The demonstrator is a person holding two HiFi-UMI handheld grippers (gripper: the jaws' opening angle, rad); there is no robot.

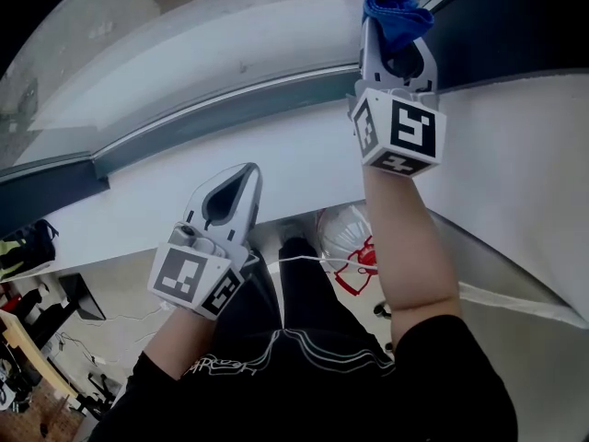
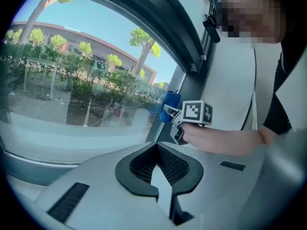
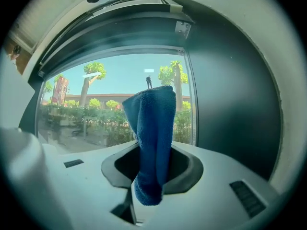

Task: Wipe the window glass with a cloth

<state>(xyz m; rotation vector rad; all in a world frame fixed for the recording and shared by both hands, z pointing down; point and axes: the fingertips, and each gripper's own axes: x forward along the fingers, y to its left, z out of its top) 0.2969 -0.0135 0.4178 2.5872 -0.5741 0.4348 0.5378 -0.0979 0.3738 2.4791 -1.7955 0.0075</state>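
In the head view the window glass (image 1: 175, 44) spreads across the top left, above a white sill (image 1: 294, 168). My right gripper (image 1: 394, 37) is raised to the glass's right edge and is shut on a blue cloth (image 1: 393, 9), which sticks out past the jaws. The right gripper view shows this cloth (image 3: 153, 133) standing between the jaws in front of the glass (image 3: 105, 104). My left gripper (image 1: 245, 175) hangs lower, over the sill, shut with nothing in it. From the left gripper view (image 2: 162, 188) the glass (image 2: 72, 80) lies ahead, and the right gripper (image 2: 192, 115) shows with the cloth (image 2: 171, 104).
A dark window frame post (image 3: 230, 104) borders the glass on the right. A dark bottom frame rail (image 1: 212, 118) runs between glass and sill. Below the sill lie a clear plastic bag with red print (image 1: 348, 238) and clutter on the floor at the left (image 1: 28, 339).
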